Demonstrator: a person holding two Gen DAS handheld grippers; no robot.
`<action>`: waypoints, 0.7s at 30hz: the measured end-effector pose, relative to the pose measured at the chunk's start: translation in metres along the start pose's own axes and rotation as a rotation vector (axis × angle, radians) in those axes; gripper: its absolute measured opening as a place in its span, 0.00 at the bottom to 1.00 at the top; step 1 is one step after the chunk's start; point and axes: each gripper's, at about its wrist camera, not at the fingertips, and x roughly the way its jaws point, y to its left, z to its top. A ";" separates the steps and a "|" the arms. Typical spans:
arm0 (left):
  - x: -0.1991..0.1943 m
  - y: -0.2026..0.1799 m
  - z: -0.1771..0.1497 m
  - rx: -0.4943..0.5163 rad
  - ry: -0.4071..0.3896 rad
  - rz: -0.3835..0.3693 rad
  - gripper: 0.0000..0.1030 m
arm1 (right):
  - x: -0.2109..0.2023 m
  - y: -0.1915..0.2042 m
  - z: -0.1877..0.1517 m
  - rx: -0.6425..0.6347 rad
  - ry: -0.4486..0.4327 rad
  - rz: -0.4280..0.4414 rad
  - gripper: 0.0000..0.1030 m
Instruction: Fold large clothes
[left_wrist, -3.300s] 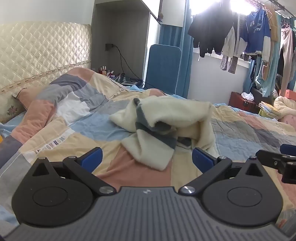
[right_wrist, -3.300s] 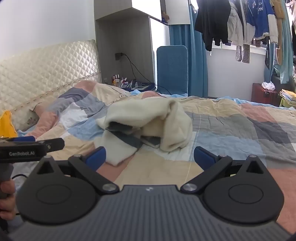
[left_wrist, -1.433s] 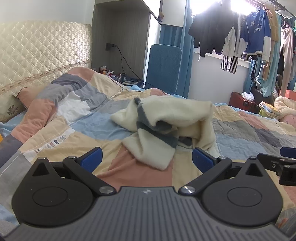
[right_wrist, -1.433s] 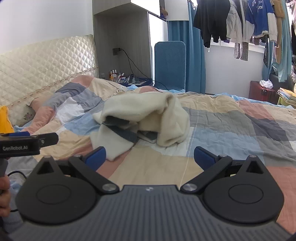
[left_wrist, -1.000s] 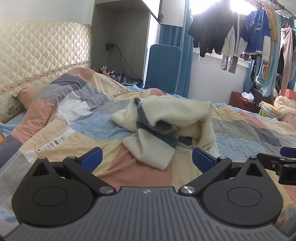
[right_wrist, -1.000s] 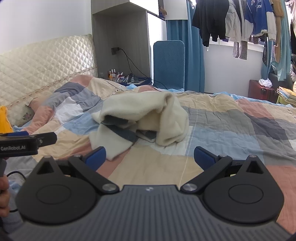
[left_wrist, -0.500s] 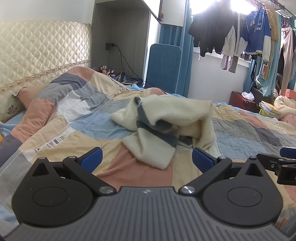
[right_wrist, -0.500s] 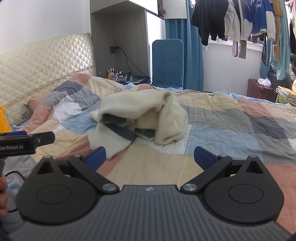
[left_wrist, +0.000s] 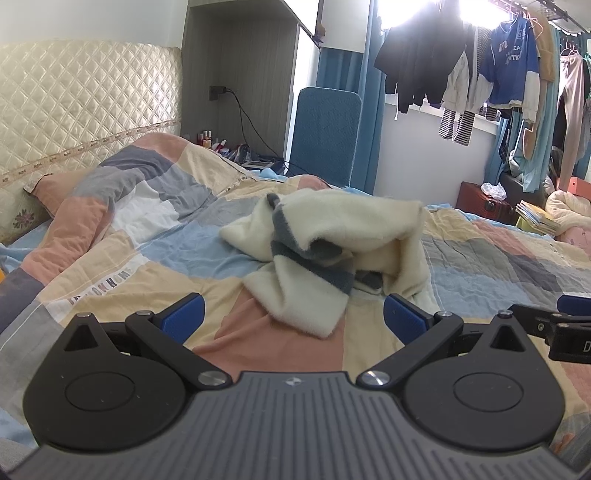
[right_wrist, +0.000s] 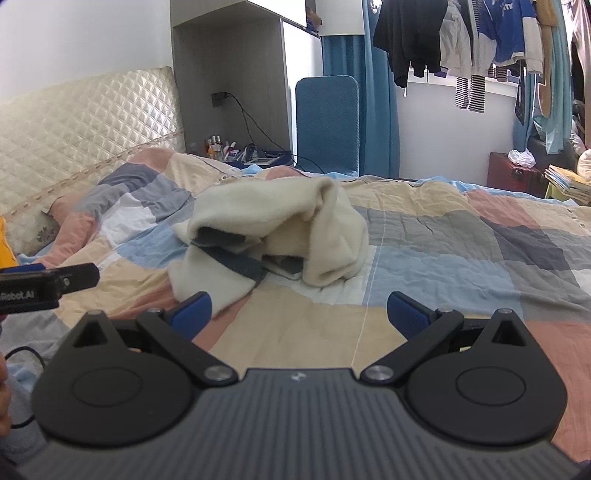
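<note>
Blue pads stand wide apart on both tools; the left gripper (left_wrist: 293, 317) hangs spread over the quilt with nothing between its fingers, and the right gripper (right_wrist: 299, 314) is likewise splayed and holds nothing; neither touches cloth. Just past the left gripper's pads lies a bare stretch of the patchwork quilt (left_wrist: 280, 347) in pink and pale yellow, flat enough; the right gripper looks over a similar yellow patch (right_wrist: 295, 325), with a thin seam line running away from it. From the right wrist view the left tool's black body pokes in at the left edge, low over the bed; from the left wrist view the right tool shows at the right edge, so the two sit side by side, apart.

Beyond that open strip lies the cream fleece garment (left_wrist: 332, 240), crumpled in a heap in the middle of the bed, grey-blue bands twisted through it; one flap trails toward the grippers and ends near the left gripper's right pad; its hem sits flat on the quilt. To its right the quilt runs wide in grey and blue squares; to its left it rises rumpled toward a pillow (left_wrist: 48, 192) and the quilted headboard (left_wrist: 85, 99). Farther back stand a blue chair (right_wrist: 327, 125), a grey cabinet (right_wrist: 229, 74) and hanging clothes (left_wrist: 461, 62) at the window.
</note>
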 end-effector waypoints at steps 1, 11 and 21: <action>0.000 0.000 0.000 0.001 0.000 0.001 1.00 | 0.000 0.000 0.000 0.001 -0.001 0.000 1.00; 0.015 0.006 0.011 -0.030 0.033 -0.010 1.00 | 0.006 0.003 0.005 0.000 0.029 -0.020 1.00; 0.057 -0.003 0.052 0.007 0.040 -0.031 1.00 | 0.022 -0.005 0.040 0.049 0.027 0.001 1.00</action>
